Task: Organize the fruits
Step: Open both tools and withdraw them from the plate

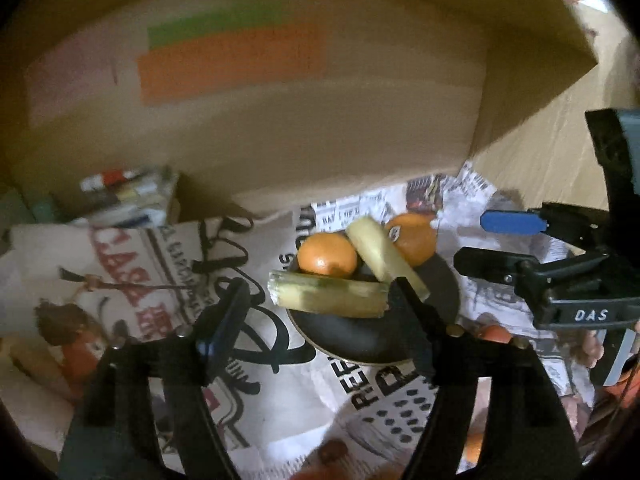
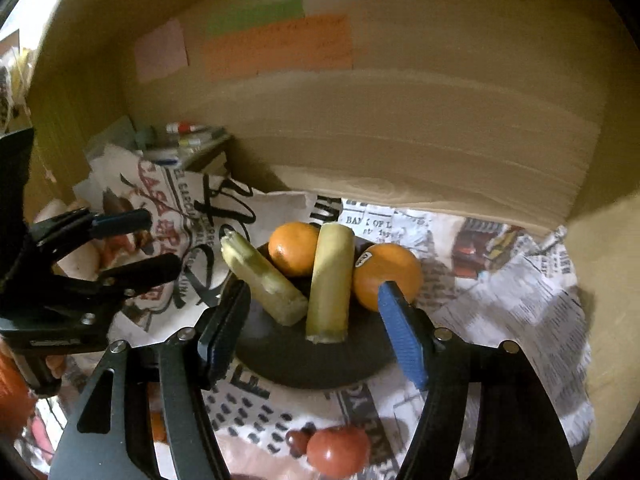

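Fruits are sitting in a dark bowl on newspaper spread over the worktop: two oranges and two pale stalks (possibly sugarcane, the view being blurry). One stalk is lying across the bowl's left rim; the other is leaning between the oranges. The left hand-held gripper is hovering at the bowl with its jaws apart, gripping nothing. The right hand-held gripper is also spread wide, straddling the stalks. A tomato is resting on the newspaper just below the bowl. A cardboard box is standing behind.
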Demonstrator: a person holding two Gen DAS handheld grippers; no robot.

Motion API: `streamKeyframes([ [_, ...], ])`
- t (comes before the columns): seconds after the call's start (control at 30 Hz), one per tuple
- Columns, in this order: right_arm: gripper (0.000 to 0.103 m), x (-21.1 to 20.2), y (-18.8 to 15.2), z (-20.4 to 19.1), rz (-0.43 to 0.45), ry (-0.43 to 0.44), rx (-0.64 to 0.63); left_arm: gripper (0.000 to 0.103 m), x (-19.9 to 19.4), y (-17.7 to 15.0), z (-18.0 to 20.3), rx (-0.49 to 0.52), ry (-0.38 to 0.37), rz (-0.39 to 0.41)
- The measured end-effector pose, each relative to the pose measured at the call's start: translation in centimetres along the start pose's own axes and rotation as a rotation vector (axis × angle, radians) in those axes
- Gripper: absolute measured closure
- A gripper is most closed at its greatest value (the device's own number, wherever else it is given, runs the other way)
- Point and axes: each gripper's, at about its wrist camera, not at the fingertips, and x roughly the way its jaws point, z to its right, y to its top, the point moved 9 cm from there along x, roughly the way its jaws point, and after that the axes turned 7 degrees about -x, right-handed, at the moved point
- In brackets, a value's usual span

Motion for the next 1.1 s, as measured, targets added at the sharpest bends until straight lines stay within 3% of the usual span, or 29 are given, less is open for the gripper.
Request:
streamKeyframes([
  [0.27, 0.033, -4.9, -0.4, -1.4, 0.084, -0.005, 0.005, 0.016, -6.3, -0.3, 0.0, -0.017, 0.059, 0.101],
  [0.5, 0.032, -7.4, -1.6, -2.6, 0.124, 0.015, 0.014, 0.013, -8.6, -2.5, -0.9, -0.043, 0.097, 0.099],
  [0.8, 0.030, -6.8, -4.9, -2.1, 0.084, 0.015, 0.052, 0.011, -6.9, -7.4, -2.2, -0.083, 0.116, -0.008],
  [1.1, 0.030, -2.2, -9.2, -0.5, -0.062, 0.032, 0.117, 0.011, -2.4, -12.0, -2.4, -0.102, 0.108, -0.146],
])
